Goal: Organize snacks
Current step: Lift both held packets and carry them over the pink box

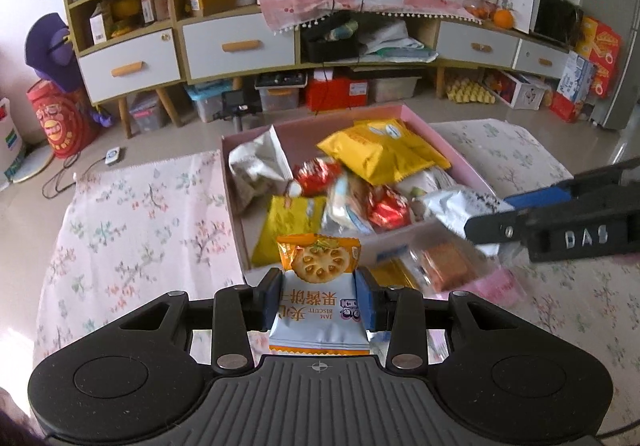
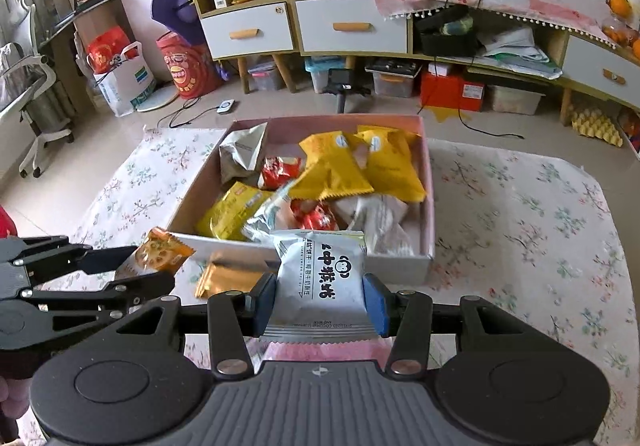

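Observation:
My left gripper (image 1: 320, 296) is shut on an orange and white jam biscuit packet (image 1: 319, 302), held just in front of the pink box (image 1: 460, 150). My right gripper (image 2: 321, 298) is shut on a silver-white biscuit packet (image 2: 322, 278), held at the box's near edge (image 2: 400, 256). The box holds several packets: yellow ones (image 2: 360, 166), red ones (image 2: 278, 170), and silver ones (image 2: 242, 150). The jam biscuit packet also shows in the right wrist view (image 2: 160, 252), and the silver-white packet in the left wrist view (image 1: 460, 208).
The box sits on a floral cloth (image 2: 520, 206) over a low table. A gold packet (image 2: 228, 278) and a clear-wrapped brown snack (image 1: 446, 266) lie on the cloth in front of the box. Cabinets (image 1: 236, 42) and storage bins stand on the floor behind.

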`<action>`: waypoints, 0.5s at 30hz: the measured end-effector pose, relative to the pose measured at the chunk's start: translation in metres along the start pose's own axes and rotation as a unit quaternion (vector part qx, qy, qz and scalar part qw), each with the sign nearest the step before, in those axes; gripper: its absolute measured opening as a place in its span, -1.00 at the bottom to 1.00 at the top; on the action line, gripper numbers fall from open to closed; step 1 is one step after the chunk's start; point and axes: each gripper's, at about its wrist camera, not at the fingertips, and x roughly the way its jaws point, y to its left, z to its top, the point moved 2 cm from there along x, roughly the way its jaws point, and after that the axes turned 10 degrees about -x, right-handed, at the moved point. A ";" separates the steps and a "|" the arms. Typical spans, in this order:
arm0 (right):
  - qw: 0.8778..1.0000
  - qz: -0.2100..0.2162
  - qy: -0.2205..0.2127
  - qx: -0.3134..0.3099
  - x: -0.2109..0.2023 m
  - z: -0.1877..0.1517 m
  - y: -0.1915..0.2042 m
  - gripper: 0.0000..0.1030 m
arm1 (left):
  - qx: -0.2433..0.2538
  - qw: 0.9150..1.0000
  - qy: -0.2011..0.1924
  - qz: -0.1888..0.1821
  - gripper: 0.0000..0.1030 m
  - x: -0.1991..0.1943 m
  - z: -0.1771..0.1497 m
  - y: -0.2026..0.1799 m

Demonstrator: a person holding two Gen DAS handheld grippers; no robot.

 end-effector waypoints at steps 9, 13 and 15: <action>1.000 0.002 -0.012 -0.002 0.026 0.009 -0.003 -0.49 | 0.004 1.000 -0.017 -0.005 -0.30 0.032 0.013 0.008; 1.000 0.007 -0.017 0.001 0.038 0.014 -0.008 -0.49 | 0.007 1.000 -0.025 -0.010 -0.30 0.049 0.017 0.011; 1.000 0.009 -0.020 0.000 0.045 0.017 -0.009 -0.49 | 0.010 1.000 -0.027 -0.010 -0.30 0.055 0.018 0.011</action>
